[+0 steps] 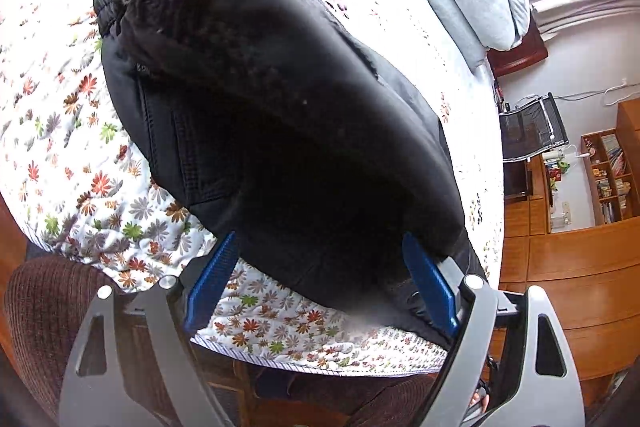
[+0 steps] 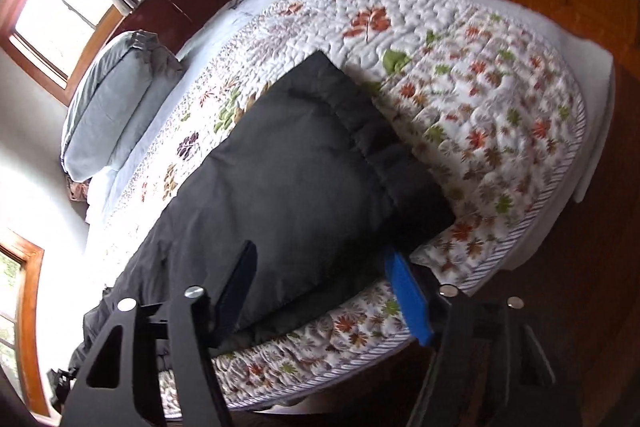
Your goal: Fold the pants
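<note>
1. The pants [image 2: 304, 163] lie on the bed [image 2: 500, 99], near its edge, already folded over once.
2. The left claw [image 1: 320, 267] is wide, one finger on each side of the dark cloth. I think it lifts a layer, but I cannot tell if it grips.
3. The right claw [image 2: 324, 275] is wide too, around the pants' near end, likely ready to fold.
4. A shelf [image 1: 608, 179] holds books.
</note>
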`<move>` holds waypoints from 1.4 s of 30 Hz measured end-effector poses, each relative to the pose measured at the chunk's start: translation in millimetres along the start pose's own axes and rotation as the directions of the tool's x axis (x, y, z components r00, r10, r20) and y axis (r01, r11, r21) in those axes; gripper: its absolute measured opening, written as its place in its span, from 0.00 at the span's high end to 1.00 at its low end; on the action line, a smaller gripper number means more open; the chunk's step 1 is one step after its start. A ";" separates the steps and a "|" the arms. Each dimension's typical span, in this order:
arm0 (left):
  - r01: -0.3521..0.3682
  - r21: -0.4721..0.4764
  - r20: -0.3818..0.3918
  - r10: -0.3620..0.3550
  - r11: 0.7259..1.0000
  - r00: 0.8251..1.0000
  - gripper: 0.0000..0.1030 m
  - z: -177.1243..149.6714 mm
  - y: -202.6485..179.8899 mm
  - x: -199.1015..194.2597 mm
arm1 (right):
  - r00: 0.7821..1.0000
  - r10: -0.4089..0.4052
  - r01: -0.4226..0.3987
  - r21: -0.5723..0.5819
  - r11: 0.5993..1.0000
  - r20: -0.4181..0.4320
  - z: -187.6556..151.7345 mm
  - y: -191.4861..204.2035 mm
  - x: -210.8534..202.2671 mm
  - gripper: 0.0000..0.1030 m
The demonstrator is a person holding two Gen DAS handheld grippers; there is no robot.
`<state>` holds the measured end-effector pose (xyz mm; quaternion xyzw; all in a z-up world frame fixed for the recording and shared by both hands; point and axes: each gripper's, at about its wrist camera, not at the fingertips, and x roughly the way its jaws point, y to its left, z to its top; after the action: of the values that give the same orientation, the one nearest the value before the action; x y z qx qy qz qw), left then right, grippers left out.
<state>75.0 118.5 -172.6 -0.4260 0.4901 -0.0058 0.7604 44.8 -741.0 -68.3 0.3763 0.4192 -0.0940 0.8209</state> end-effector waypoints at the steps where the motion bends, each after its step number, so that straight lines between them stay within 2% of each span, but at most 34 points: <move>1: 0.007 0.001 0.004 -0.007 1.000 1.000 0.19 -0.5 -1.9 -0.8 | 1.000 0.003 -0.003 0.016 1.000 -0.012 0.2 -0.8 3.5 0.43; 8: -0.040 0.043 0.071 0.037 0.998 0.997 0.19 22.7 -4.4 -30.1 | 0.999 0.020 -0.018 0.064 0.998 -0.034 -0.8 -5.8 10.6 0.45; 10: -0.043 0.081 0.087 0.036 0.996 0.996 0.19 22.6 -9.2 -36.0 | 0.999 0.019 -0.016 0.075 0.997 -0.036 1.0 -5.6 13.0 0.45; 14: -0.092 0.136 0.117 0.077 0.986 0.990 0.15 30.2 -19.9 -36.8 | 0.999 0.019 -0.016 0.093 0.996 -0.035 6.1 -1.5 19.0 0.45; 18: -0.015 0.147 0.137 -0.006 0.989 0.991 0.15 24.0 -26.3 -46.2 | 1.000 0.028 -0.028 0.056 0.998 -0.002 13.0 13.4 13.7 0.53; 19: 0.031 0.160 0.144 -0.054 0.987 0.988 0.15 22.2 -26.5 -52.0 | 1.000 0.024 -0.024 0.051 0.998 -0.004 15.0 15.5 14.1 0.55; 21: 0.128 0.171 0.172 -0.157 0.977 0.972 0.13 16.7 -24.4 -62.8 | 1.000 0.005 -0.005 0.050 0.999 -0.006 18.5 17.8 15.6 0.59; 22: 0.124 0.175 0.199 -0.159 0.977 0.967 0.12 16.8 -24.0 -67.7 | 1.000 -0.003 0.003 0.047 0.999 -0.008 19.9 18.6 16.7 0.61; 23: 0.087 0.179 0.214 -0.125 0.980 0.969 0.09 19.3 -23.8 -67.5 | 1.000 -0.008 0.009 0.044 0.999 -0.009 21.6 19.4 18.4 0.62; 26: -0.030 0.144 0.169 0.005 0.989 0.986 0.07 38.5 -14.9 -47.9 | 1.000 -0.001 0.002 0.072 0.997 -0.015 26.4 19.8 25.5 0.66; 27: -0.025 0.128 0.166 0.003 0.992 0.986 0.07 48.4 -7.8 -45.4 | 1.000 0.007 -0.006 0.079 0.997 -0.016 27.7 19.9 27.1 0.71; 29: -0.016 0.087 0.166 0.001 0.996 0.986 0.09 62.1 1.9 -36.4 | 1.000 0.008 -0.006 0.083 0.997 -0.019 29.8 17.4 27.6 0.72; 30: -0.020 0.097 0.181 0.002 0.995 0.983 0.09 65.7 0.1 -34.7 | 1.000 0.016 -0.014 0.084 0.996 -0.018 31.3 16.9 26.0 0.72; 31: -0.046 0.129 0.203 0.019 0.991 0.979 0.14 69.0 -3.1 -33.4 | 1.000 0.022 -0.020 0.083 0.996 -0.013 33.3 15.3 23.5 0.72; 32: -0.097 0.178 0.226 0.055 0.979 0.973 0.22 71.3 -8.8 -32.5 | 1.000 0.020 -0.020 0.081 0.997 -0.009 35.9 16.3 20.7 0.72; 35: -0.318 0.298 0.221 0.259 0.900 0.940 0.22 81.5 -11.8 -16.7 | 1.000 0.001 -0.001 0.054 0.999 0.017 41.0 16.9 7.1 0.72; 36: -0.356 0.310 0.197 0.307 0.881 0.931 0.22 82.0 -7.3 -10.1 | 0.999 -0.021 0.020 0.038 0.999 0.028 42.2 18.7 2.0 0.72; 37: -0.381 0.317 0.177 0.340 0.869 0.924 0.25 83.5 -1.4 -7.2 | 0.998 -0.041 0.040 0.023 0.999 0.039 41.9 19.4 -2.5 0.72; 38: -0.398 0.326 0.171 0.360 0.858 0.917 0.32 80.6 6.5 -4.0 | 0.997 -0.065 0.064 0.013 0.998 0.045 41.0 19.5 -5.6 0.72; 39: -0.403 0.344 0.175 0.364 0.848 0.915 0.33 78.9 12.5 -5.0 | 0.995 -0.089 0.089 0.011 0.996 0.045 39.4 17.2 -7.7 0.72; 42: -0.393 0.341 0.181 0.351 0.854 0.919 0.33 80.7 17.4 -12.5 | 0.994 -0.111 0.111 0.020 0.994 0.022 35.0 8.5 -3.2 0.72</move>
<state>121.9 186.7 -162.2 -0.1713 0.5097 0.0728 0.8400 68.4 -759.9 -48.5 0.3589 0.4289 -0.1477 0.8157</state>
